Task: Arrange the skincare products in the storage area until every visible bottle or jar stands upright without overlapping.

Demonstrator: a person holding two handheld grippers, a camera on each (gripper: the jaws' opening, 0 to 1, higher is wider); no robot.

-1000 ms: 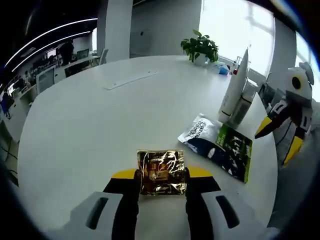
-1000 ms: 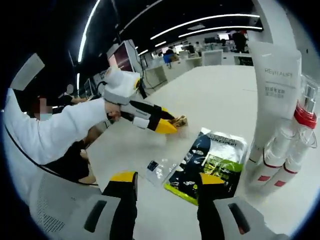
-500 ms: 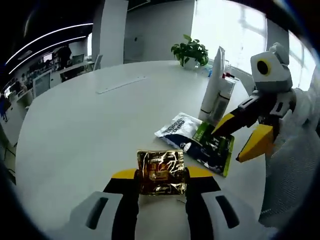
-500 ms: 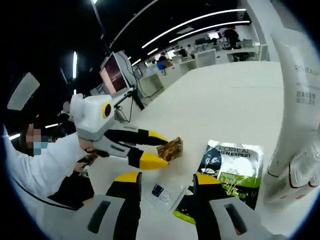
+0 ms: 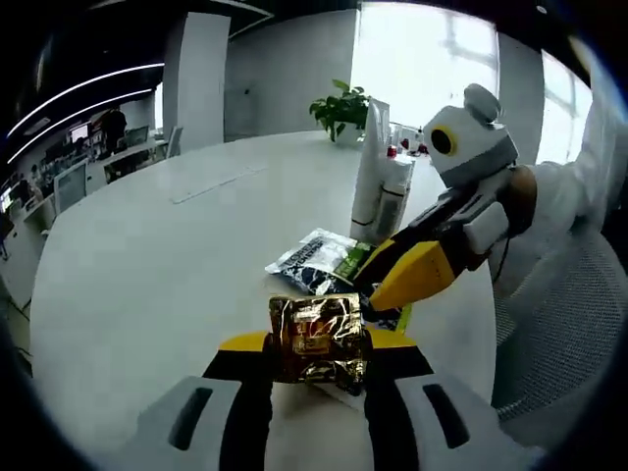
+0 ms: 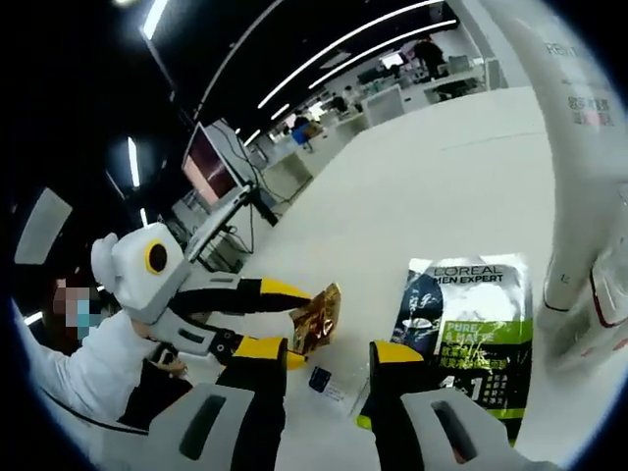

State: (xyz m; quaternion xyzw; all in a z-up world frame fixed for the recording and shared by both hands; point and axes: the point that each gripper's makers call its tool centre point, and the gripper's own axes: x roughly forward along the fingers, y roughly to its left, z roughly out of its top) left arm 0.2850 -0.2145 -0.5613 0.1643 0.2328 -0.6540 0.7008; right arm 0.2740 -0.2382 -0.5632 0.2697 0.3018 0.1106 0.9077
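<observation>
Clearly, in the left gripper view, the left gripper (image 5: pixel 316 345) had its two yellow-tipped black jaws pressed against both sides of a crinkled gold foil sachet (image 5: pixel 316 339), held just above the round white table (image 5: pixel 147 255). To the right of it, the right gripper (image 5: pixel 410 273) reached in with its jaws apart, their yellow tips down over the near end of a flat dark blue and green L'Oreal Men Expert sachet (image 5: pixel 319 263) lying on the table. Beyond that packet a tall white tube (image 5: pixel 370 157) stood upright, touching a group of small white bottles with red collars (image 5: pixel 396 186), with a potted green plant (image 5: pixel 340 101) farther back. In the right gripper view, the left gripper (image 6: pixel 294 332) came in from the left holding the gold foil sachet (image 6: pixel 320 318), while the right gripper (image 6: pixel 329 359) stood open above a small clear packet (image 6: pixel 332 385) beside the blue and green sachet (image 6: pixel 471 329). At the right edge rose the white tube (image 6: pixel 574 147).
</observation>
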